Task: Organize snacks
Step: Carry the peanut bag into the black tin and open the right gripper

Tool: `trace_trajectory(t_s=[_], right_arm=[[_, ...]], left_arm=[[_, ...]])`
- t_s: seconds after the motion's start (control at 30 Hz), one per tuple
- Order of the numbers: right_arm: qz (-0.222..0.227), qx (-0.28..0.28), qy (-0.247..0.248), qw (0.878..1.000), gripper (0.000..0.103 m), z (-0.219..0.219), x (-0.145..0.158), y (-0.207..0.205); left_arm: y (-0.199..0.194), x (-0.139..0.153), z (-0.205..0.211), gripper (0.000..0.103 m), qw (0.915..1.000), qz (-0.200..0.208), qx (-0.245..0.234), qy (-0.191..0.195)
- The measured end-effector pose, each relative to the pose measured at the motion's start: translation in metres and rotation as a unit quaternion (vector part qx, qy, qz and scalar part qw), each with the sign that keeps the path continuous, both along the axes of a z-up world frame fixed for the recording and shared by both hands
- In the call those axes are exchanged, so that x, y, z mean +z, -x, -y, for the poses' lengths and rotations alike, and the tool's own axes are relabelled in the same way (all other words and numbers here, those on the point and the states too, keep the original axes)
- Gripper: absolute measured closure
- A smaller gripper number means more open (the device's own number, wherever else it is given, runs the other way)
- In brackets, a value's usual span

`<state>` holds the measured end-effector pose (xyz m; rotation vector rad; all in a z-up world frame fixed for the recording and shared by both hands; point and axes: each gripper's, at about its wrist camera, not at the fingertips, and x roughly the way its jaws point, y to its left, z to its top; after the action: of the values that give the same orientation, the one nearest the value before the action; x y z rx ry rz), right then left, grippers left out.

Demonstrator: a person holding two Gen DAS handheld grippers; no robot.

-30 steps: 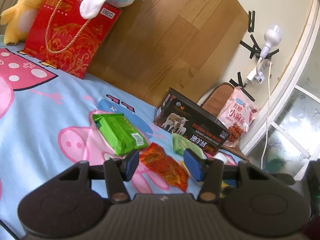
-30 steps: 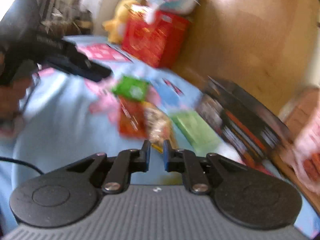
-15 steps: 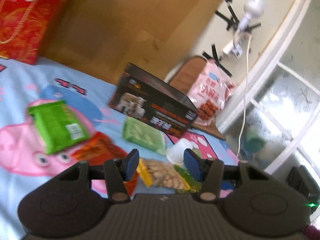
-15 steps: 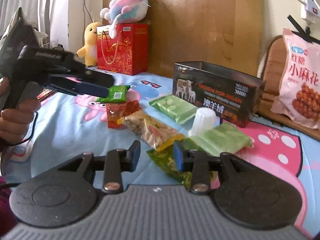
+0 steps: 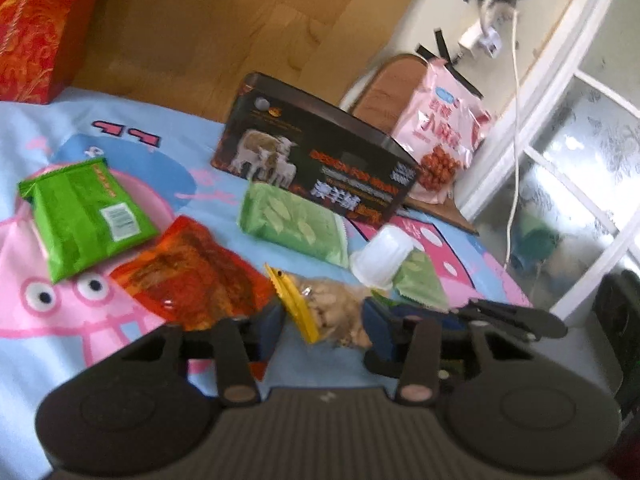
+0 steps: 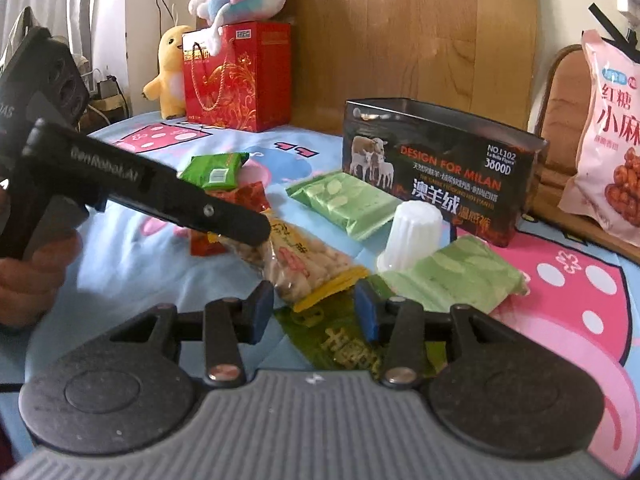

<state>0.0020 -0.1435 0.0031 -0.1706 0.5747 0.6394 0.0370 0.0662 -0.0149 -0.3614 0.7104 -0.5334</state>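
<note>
Snack packets lie on a blue cartoon bedsheet before an open black tin box (image 6: 440, 168) (image 5: 320, 160). My left gripper (image 5: 324, 322) is open, its jaws on either side of a clear peanut packet with a yellow edge (image 5: 320, 304). My right gripper (image 6: 314, 312) is open just short of the same peanut packet (image 6: 296, 260), over a dark green packet (image 6: 340, 344). Nearby lie a red packet (image 5: 192, 272), a bright green packet (image 5: 84, 216), two pale green packets (image 5: 292, 224) (image 6: 452, 276) and a white cup (image 6: 412, 236) upside down.
A pink snack bag (image 6: 612, 132) leans at the right by a wooden chair back. A red gift bag (image 6: 236, 76) with plush toys stands at the back by the wooden headboard. The left gripper's body (image 6: 140, 192) crosses the right wrist view. A window (image 5: 580, 160) is on the right.
The left gripper has swung right and down from the green and red packets to the peanut packet. The right gripper has opened wider and come closer to the packets.
</note>
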Motion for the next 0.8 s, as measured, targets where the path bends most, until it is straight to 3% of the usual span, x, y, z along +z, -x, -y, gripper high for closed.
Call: trace_trajectory(t_s=[0.07,0.1,0.13,0.23,0.47,0.67,0.8], right_arm=[[0.000,0.001,0.003,1.000,0.056,-0.003,-0.001,0.000],[0.000,0.001,0.003,1.000,0.060,-0.003,-0.001,-0.001],[-0.001,-0.001,0.001,1.000,0.070,-0.003,-0.001,-0.002],[0.001,-0.007,-0.003,1.000,0.079,-0.005,0.000,-0.001],[0.064,-0.013,-0.040,0.997,0.080,0.002,0.035,0.002],[0.124,-0.043,-0.028,0.991,0.080,0.010,0.067,-0.045],[0.093,-0.072,-0.036,0.992,0.079,0.019,0.074,-0.099]], left_arm=[[-0.001,-0.001,0.002,0.070,1.0000,-0.003,-0.003,-0.004],[-0.001,-0.001,0.001,0.074,1.0000,-0.001,-0.003,-0.001],[-0.001,-0.001,0.000,0.076,1.0000,-0.003,-0.006,0.004],[0.004,0.003,0.001,0.078,0.9999,0.008,-0.006,0.002],[0.005,0.058,-0.001,0.078,0.9967,0.080,-0.011,0.002],[-0.050,0.098,0.033,0.078,0.9897,0.137,-0.011,-0.039],[-0.102,0.101,0.046,0.077,0.9913,0.123,0.013,-0.044]])
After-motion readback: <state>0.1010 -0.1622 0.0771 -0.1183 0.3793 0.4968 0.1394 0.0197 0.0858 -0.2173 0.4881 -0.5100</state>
